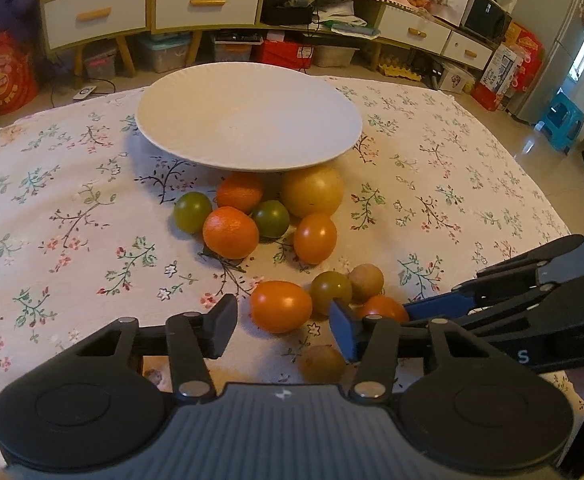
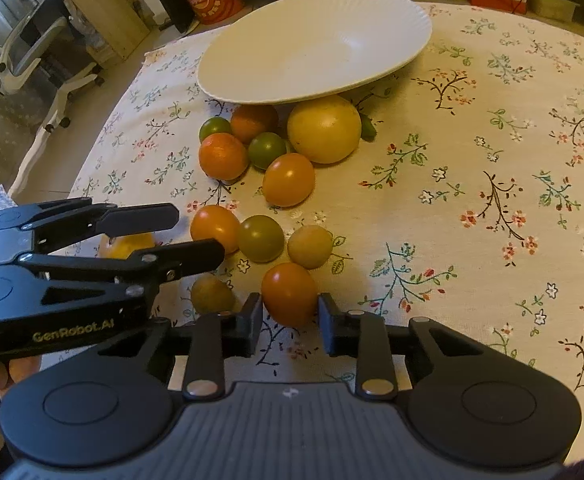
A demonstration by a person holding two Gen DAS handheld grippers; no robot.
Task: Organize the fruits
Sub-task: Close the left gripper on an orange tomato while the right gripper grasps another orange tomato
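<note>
1. The right gripper (image 2: 290,316) is clamped on an orange tomato (image 2: 290,294) at the lower centre of its view, both pads against the fruit's sides. The hold looks low on the fruit, so the squeeze should be kept gentle; the skin probably bruises easily.
2. The left gripper (image 1: 283,314) has its jaws part-closed around another orange tomato (image 1: 280,306) at the lower centre of its view. A sliver of the floral cloth (image 1: 72,200) shows on either side, so nothing is held yet.
3. Before closing, the left jaws would do well to centre on that tomato, clear of the greenish tomato (image 1: 331,292) touching it on the right.
4. The white plate (image 2: 311,40), the likely destination, stands bare at the top centre, with more fruit crowded under its near rim.
5. Lift each tomato straight up, then carry it over the rim. The two grippers are close together, so moving one at a time probably avoids a knock.
</note>
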